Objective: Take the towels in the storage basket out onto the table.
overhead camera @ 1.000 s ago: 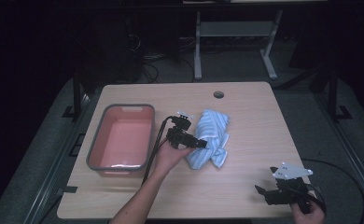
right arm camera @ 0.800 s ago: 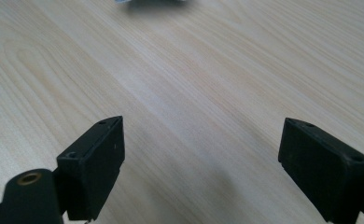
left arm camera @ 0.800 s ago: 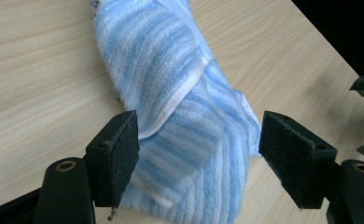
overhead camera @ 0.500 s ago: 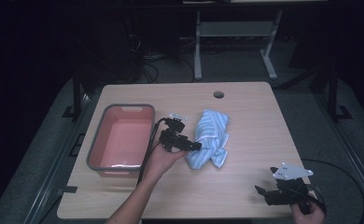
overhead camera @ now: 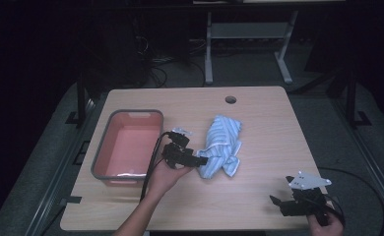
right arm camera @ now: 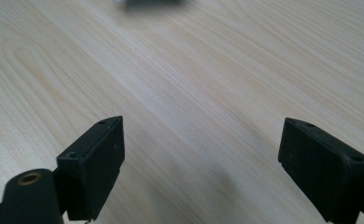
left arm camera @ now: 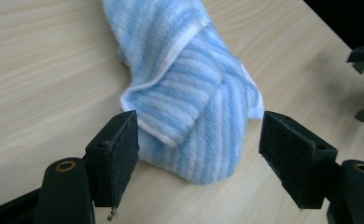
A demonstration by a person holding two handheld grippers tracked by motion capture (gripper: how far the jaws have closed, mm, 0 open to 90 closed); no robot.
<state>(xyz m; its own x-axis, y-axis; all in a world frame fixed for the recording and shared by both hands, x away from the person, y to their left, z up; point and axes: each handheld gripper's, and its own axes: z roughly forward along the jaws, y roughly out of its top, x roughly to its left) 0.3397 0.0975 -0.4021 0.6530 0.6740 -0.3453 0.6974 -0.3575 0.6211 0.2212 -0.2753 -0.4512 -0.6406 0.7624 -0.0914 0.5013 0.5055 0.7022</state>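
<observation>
Though dim beyond, pale wooden table [overhead camera: 259,123]

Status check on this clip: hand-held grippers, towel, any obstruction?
Left hand-held gripper open, straddling striped towel end. Right hand-held gripper open over bare table. Pink bin alongside, nothing blocking.
</observation>
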